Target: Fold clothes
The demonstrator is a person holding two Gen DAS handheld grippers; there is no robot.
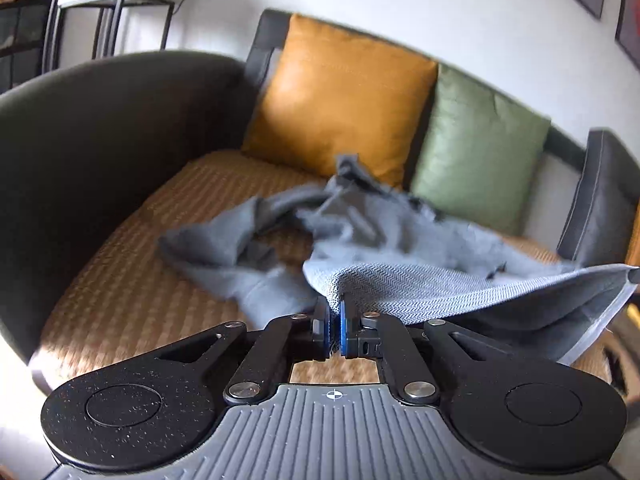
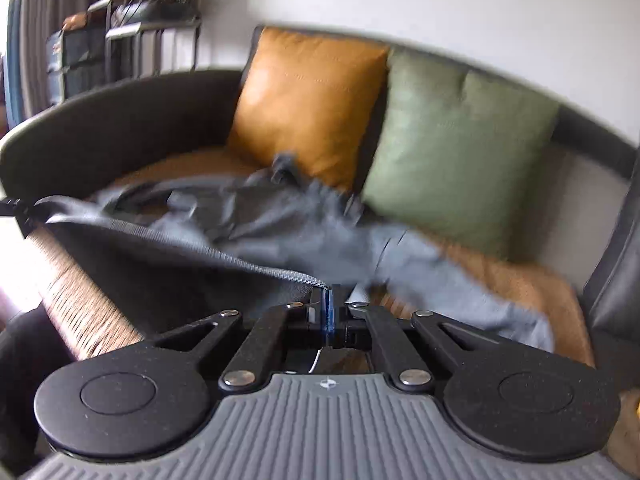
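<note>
My left gripper [image 1: 335,326] clenched on the grey garment [image 1: 400,240] hem at lower centre, my right gripper [image 2: 328,312] pinching its other edge, cloth sprawled mid-frame over the woven sofa seat [image 1: 120,280], orange cushion [image 1: 340,96] and green cushion [image 1: 476,148] behind, dark curved armrest [image 1: 100,128] left, metal shelf [image 1: 116,4] upper left.

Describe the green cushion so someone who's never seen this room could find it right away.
Start at the dark sofa against the white wall, with a grey garment crumpled on its woven seat. Two square cushions lean on its backrest. The green cushion is the right-hand one, beside the orange cushion.
</note>
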